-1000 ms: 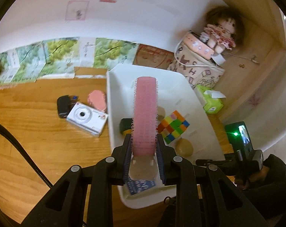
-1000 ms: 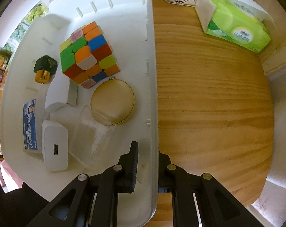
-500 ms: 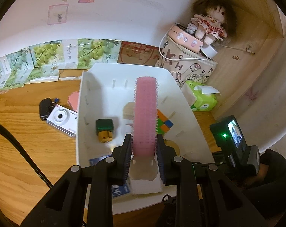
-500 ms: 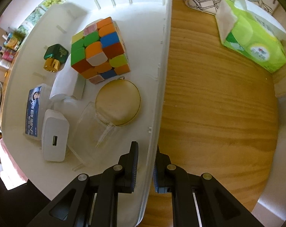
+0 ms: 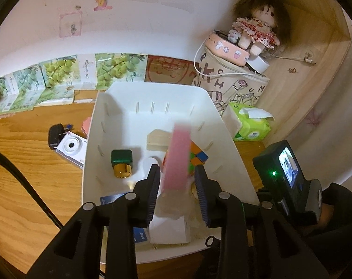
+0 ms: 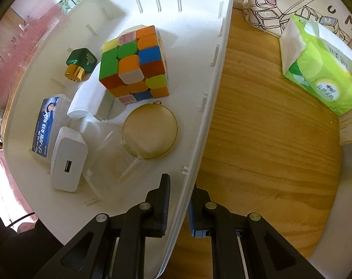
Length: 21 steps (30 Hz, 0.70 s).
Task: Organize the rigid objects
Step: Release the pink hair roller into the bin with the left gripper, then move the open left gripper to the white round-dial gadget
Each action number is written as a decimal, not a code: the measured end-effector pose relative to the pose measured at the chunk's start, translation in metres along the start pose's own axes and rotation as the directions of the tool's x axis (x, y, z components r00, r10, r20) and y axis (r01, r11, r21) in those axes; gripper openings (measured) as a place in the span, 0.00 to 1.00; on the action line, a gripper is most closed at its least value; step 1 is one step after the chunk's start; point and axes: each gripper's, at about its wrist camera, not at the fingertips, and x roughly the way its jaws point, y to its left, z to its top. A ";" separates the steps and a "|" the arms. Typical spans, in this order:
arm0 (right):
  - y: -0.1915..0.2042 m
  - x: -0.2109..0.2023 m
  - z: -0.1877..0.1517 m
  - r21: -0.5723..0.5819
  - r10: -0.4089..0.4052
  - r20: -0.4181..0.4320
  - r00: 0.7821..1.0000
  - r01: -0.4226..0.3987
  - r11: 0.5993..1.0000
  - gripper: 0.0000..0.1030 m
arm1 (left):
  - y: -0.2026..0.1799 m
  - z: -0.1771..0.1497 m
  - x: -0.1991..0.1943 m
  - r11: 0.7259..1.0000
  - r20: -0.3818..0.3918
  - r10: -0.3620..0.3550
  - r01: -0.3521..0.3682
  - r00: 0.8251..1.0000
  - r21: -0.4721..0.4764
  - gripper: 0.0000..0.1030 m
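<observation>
The left hand-held gripper [image 5: 177, 186] hangs over the white bin [image 5: 152, 95] with its jaws spread apart, and the pink hair roller [image 5: 177, 157], blurred, sits loose between them, touching neither finger, above the bin's floor. The right hand-held gripper [image 6: 178, 203] is clamped on the bin's side wall [image 6: 206, 107], one finger inside and one outside. In the bin lie a colour cube [image 6: 134, 62], a green bottle [image 6: 80, 61] at its 9 o'clock, a round gold case [image 6: 150, 133] at its 6 o'clock and a white charger [image 6: 67, 159]; a camera [image 5: 70, 147] rests on the worktop [image 5: 24, 174] outside.

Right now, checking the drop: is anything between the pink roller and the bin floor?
Yes. The colour cube and a clear box lie under the blurred roller, loose in the open left claw.
</observation>
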 end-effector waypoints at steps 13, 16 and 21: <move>-0.005 -0.011 -0.012 0.022 -0.002 0.033 0.999 0.002 1.000 0.13 | -0.006 0.000 -0.003 0.999 0.020 0.003 -0.004 1.000 0.040 0.39; -0.007 -0.013 -0.012 0.026 -0.001 0.034 0.999 0.000 1.000 0.13 | -0.004 -0.001 -0.006 0.999 0.033 0.004 -0.006 0.999 0.035 0.39; -0.010 -0.014 -0.012 0.041 0.001 0.036 0.999 -0.002 0.999 0.13 | 0.000 -0.002 -0.011 1.000 0.051 -0.002 0.000 0.999 0.031 0.39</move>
